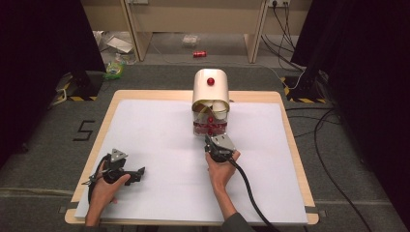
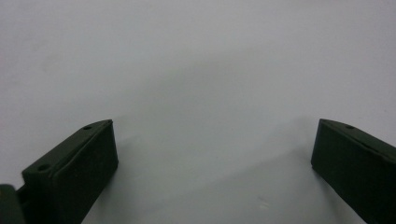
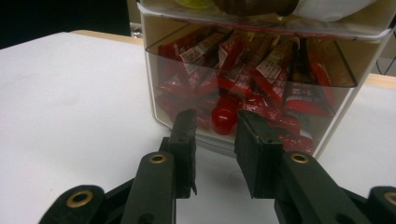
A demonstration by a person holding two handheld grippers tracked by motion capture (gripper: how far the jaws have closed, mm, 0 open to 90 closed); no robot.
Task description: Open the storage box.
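Observation:
A white box (image 1: pixel 211 94) with a domed lid and a red knob (image 1: pixel 211 81) on top stands at the far middle of the table. Its lower clear drawer (image 3: pixel 252 70) holds several red packets (image 3: pixel 233 56). A red knob (image 3: pixel 224 119) sits on the drawer front. My right gripper (image 3: pixel 217 116) points at the drawer (image 1: pixel 210 126), its jaws on either side of that knob with a gap on the left side. In the high view the right gripper (image 1: pixel 209 140) is just in front of the box. My left gripper (image 1: pixel 140 173) rests at the near left, jaws wide open (image 2: pixel 212 154) over the white sheet, with nothing between them.
A white sheet (image 1: pixel 159 140) covers the wooden table (image 1: pixel 104 125). A black cable (image 1: pixel 251 193) trails from the right gripper toward the near edge. On the floor beyond lie a red can (image 1: pixel 199 54), bags (image 1: pixel 116 67) and more cables (image 1: pixel 329 145) at the right.

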